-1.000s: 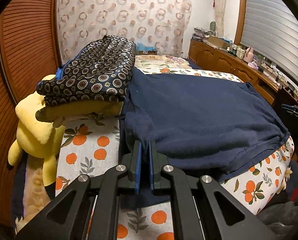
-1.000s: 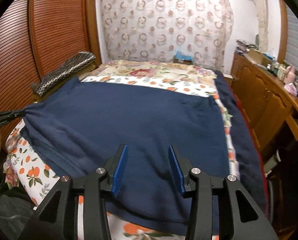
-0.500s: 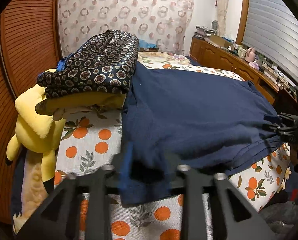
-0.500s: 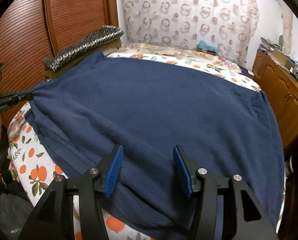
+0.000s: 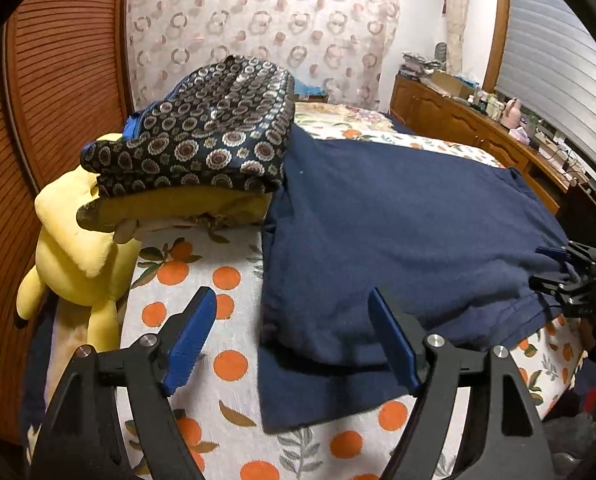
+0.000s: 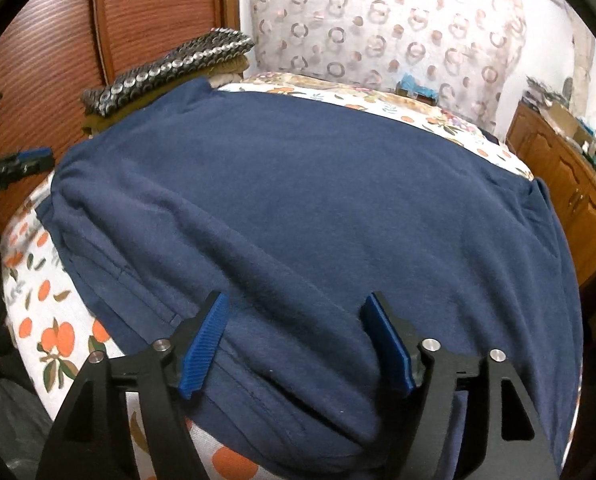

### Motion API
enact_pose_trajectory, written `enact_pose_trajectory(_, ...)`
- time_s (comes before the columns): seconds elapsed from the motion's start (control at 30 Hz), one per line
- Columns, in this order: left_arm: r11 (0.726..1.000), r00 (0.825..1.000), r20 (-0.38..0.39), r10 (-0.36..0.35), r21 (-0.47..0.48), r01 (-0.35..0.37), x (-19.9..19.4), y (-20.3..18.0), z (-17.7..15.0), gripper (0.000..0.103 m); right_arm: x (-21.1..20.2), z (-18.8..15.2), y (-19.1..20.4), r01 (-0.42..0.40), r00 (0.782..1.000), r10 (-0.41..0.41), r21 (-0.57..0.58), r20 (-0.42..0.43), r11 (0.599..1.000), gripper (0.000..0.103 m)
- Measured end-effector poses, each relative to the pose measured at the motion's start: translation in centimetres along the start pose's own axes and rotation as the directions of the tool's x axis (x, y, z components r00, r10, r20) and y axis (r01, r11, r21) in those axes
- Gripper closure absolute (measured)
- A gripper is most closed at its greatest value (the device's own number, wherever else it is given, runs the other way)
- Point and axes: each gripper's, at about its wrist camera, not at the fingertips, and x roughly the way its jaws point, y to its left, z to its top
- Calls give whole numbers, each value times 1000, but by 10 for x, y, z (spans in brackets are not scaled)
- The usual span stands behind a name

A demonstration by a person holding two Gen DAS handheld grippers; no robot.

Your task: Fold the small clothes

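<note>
A navy blue garment [image 5: 397, 232] lies spread flat on the bed, its near corner hanging toward me; it fills the right wrist view [image 6: 305, 220]. My left gripper [image 5: 294, 340] is open and empty, just above the garment's near left corner. My right gripper [image 6: 298, 340] is open and empty over the garment's near edge, and it also shows at the far right of the left wrist view [image 5: 565, 276]. The left gripper shows at the left edge of the right wrist view [image 6: 18, 164].
A folded stack with a dark patterned cloth [image 5: 210, 140] on top sits at the bed's left, over a yellow plush toy [image 5: 78, 252]. The orange-print sheet [image 5: 202, 280] covers the bed. A wooden sliding door [image 5: 50, 92] is left, a wooden cabinet [image 5: 469, 128] right.
My left gripper was shut on the garment's corner; it has opened, let go and drawn back. The right gripper stayed open and moved in closer over the garment.
</note>
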Motion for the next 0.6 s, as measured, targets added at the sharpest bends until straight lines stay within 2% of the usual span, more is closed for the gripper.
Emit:
enact_pose_trajectory(0.37, 1000, 998, -69, -2, -16, 1, 20, 3, -17, 25, 3, 3, 0, 1, 1000, -1, 5, -1, 1000, 22)
enact_pose_trajectory(0.47, 1000, 997, -74, -14, -25, 12, 21, 3, -21, 38, 1, 0, 4, 0, 1000, 0, 3, -2, 1000, 21)
enact_pose_trajectory(0.5, 1000, 998, -67, -15, -21, 14, 19, 2, -24, 49, 0, -1, 5, 0, 1000, 0, 4, -2, 1000, 20)
enact_pose_trajectory(0.6, 999, 997, -66, -39, -22, 38, 18, -1, -25, 61, -1, -3, 6, -2, 1000, 2, 2, -2, 1000, 19)
